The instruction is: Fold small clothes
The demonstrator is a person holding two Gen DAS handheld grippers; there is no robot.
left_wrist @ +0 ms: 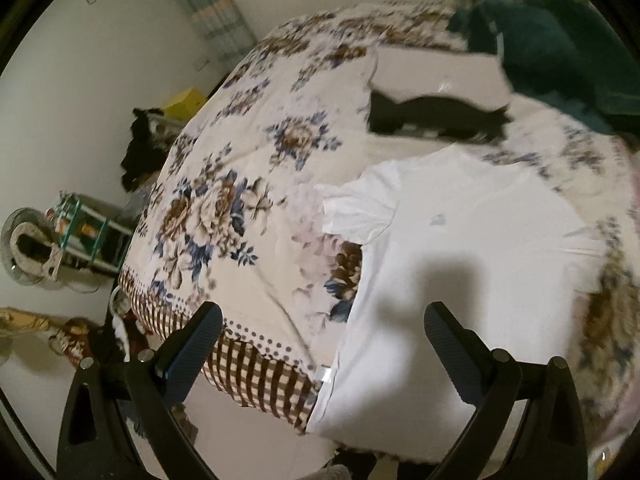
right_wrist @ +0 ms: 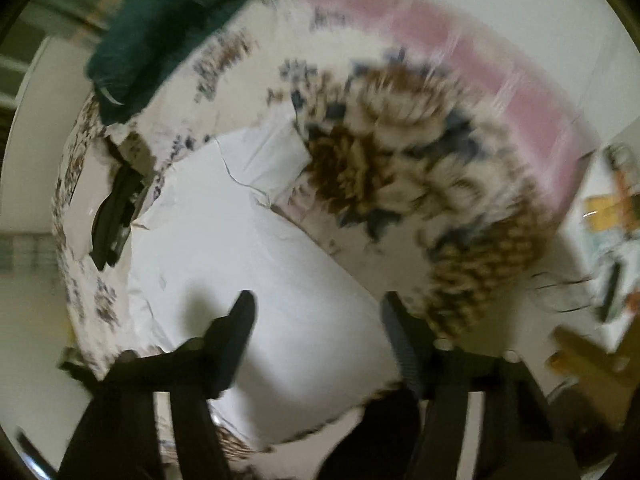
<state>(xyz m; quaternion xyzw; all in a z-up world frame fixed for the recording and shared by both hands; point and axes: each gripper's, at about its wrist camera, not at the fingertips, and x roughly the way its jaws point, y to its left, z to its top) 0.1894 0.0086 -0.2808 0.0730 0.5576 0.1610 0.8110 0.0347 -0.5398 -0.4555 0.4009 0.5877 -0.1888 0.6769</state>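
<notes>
A small white T-shirt (left_wrist: 460,248) lies spread flat on a floral bedspread (left_wrist: 248,168), one short sleeve (left_wrist: 356,208) out to the left. My left gripper (left_wrist: 322,328) is open and empty, held above the shirt's lower left edge. In the right wrist view the same white shirt (right_wrist: 248,248) lies on the bedspread (right_wrist: 400,168). My right gripper (right_wrist: 320,316) is open and empty above the shirt's lower part. That view is blurred by motion.
A dark teal garment (left_wrist: 568,52) is heaped at the far end of the bed; it also shows in the right wrist view (right_wrist: 160,28). A black garment (left_wrist: 432,116) lies beyond the shirt. A fan (left_wrist: 28,248) and a shelf (left_wrist: 92,236) stand left of the bed.
</notes>
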